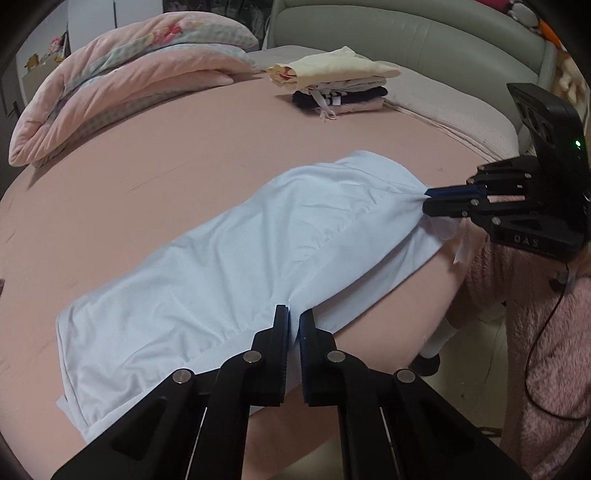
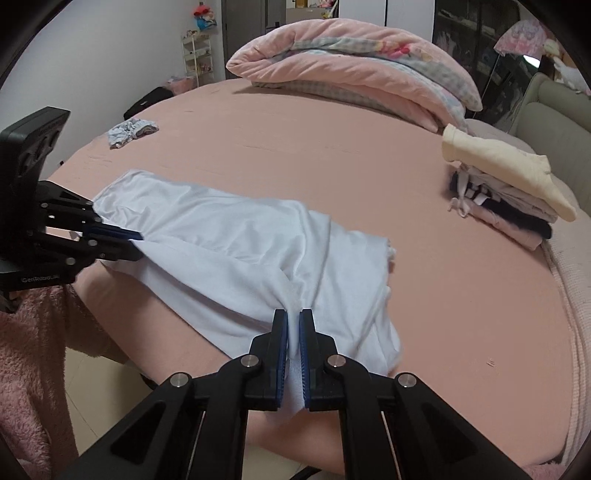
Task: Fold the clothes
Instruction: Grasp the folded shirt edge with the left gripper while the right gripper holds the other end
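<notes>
The left gripper (image 1: 293,321) is clamped on the near edge of a pale blue garment (image 1: 229,266), with a strip of the cloth pinched between its blue pads and only a narrow gap between the two fingers. The right gripper (image 2: 293,321) is likewise closed on the same garment (image 2: 236,251), cloth bunched up between its pads. Each gripper appears in the other's view: the right gripper (image 1: 430,201) nips the garment's far right corner, and the left gripper (image 2: 138,243) holds the opposite end. The garment lies spread lengthwise along the near edge of a bed with a pink sheet (image 1: 184,155), one side folded over. What kind of garment it is cannot be made out; its underside and the part overhanging the bed edge are hidden. A stack of folded clothes (image 1: 332,88) sits well apart, toward the grey headboard (image 1: 406,33). A folded pink quilt (image 1: 122,74) lies at the far side. A small crumpled item (image 2: 131,131), possibly another piece of clothing, rests near the far edge. A fuzzy pink sleeve (image 1: 546,332) is cut off at the frame edge.
</notes>
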The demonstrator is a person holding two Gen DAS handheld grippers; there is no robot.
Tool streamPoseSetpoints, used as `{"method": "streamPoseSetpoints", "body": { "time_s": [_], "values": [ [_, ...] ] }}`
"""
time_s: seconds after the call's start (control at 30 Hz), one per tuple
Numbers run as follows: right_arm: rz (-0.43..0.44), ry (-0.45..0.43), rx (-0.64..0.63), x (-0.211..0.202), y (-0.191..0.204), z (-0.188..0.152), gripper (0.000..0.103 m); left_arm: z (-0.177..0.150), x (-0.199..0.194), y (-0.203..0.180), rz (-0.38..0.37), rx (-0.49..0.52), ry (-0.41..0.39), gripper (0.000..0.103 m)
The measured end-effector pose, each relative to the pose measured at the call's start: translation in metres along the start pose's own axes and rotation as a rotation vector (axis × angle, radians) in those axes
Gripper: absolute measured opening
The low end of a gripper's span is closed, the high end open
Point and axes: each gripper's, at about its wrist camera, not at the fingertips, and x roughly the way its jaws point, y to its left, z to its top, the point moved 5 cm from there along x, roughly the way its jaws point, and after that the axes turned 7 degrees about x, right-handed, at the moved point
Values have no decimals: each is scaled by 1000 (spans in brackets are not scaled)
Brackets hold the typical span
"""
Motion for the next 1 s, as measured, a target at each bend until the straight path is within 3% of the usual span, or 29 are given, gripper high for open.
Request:
{"method": "streamPoseSetpoints", "body": {
  "time_s": [0.2,0.37,0.53,0.6,0.7,0.87,1.0],
  "values": [
    [-1,-6,-7,-10,-2,-7,3,-6,18,0,36,-30,65,5],
    [-16,37,22,7,-9,-11,3,4,36,1,-12,-58,65,6],
    [-43,-8,12,11,-11,-3,4,13,30,11,-32,-140,26,7],
    [-47,3,10,15,-9,-4,8,15,27,14,-44,-174,14,7],
    [-43,7,-1,17,-6,-4,21,15,25,17,-43,-216,-2,7],
    [-38,22,-12,26,0,-4,44,23,21,15,-17,-195,-29,1],
    [-79,8,-50,28,7,-2,46,28,26,14,27,-115,28,1]
  ]
}}
